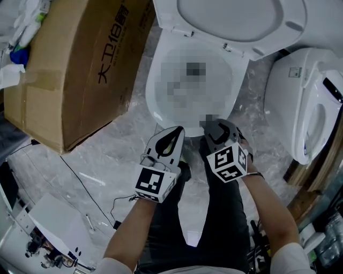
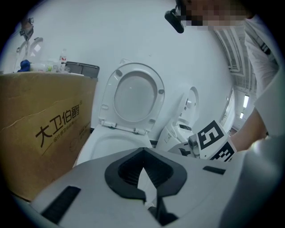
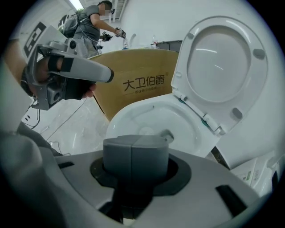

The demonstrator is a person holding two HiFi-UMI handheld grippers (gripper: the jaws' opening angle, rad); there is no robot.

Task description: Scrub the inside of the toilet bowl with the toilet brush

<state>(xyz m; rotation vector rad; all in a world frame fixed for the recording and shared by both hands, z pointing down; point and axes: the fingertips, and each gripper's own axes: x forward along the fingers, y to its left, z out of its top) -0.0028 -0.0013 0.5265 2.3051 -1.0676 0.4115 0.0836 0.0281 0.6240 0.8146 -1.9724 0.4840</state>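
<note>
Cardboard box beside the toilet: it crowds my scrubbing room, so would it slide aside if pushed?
Probably slides: the cardboard box stands on glossy floor. Its walls look mostly flat, so it is likely stiff enough to shove. Weight is unclear, and loose items on top might topple.

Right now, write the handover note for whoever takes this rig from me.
Left tool: shut, nothing in it, held just short of the toilet bowl's near rim.
Right tool: shut, nothing in it, beside the left one and aimed into the bowl.
Toilet: lid raised, bowl open. A cardboard box stands to its left and a second toilet to its right.
Toilet brush: not visible in any view.
Done: no sign of scrubbing so far.
Left: find the brush, grip it, then scrub the inside of the bowl.
</note>
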